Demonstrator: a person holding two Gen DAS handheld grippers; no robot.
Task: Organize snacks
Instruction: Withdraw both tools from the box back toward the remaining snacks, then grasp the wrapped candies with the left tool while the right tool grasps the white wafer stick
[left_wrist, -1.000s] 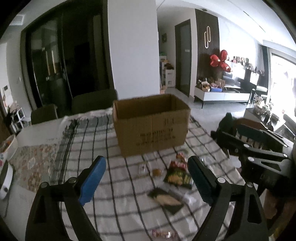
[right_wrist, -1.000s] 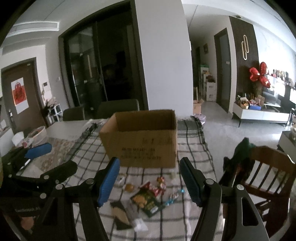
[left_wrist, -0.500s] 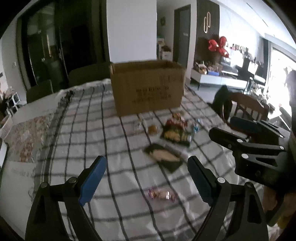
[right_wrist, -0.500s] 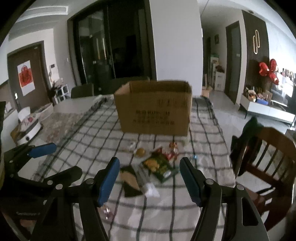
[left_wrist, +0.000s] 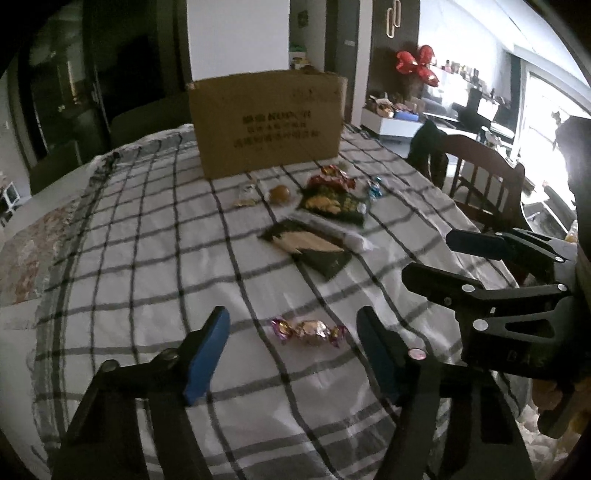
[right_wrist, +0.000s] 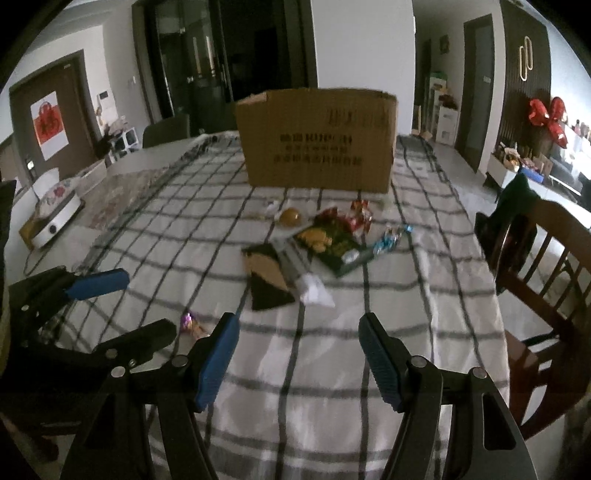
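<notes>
Left wrist view showed our left tongs (left_wrist: 291, 354) with the jaws partly apart and gripping nothing; they had just been closing, and the wrapped candy (left_wrist: 308, 329) lay on the cloth between the tips, untouched. Compared with a second earlier, both views sat lower and closer to the tabletop (left_wrist: 140, 258), so we judged the first pickup was about to start.

Our right tongs (right_wrist: 297, 354) were half open and empty over bare cloth. From them, the black packet (right_wrist: 267, 275) lay at twelve o'clock, the green chip bag (right_wrist: 334, 242) at one o'clock, and the cardboard box (right_wrist: 317, 140) beyond at twelve, open at the top. Small sweets sat between bag and box.

A wooden chair (right_wrist: 543, 258) stood at three o'clock by the tabletop edge, which ran close on that side. Open cloth at nine o'clock gave room, though the two tongs worked near each other.
</notes>
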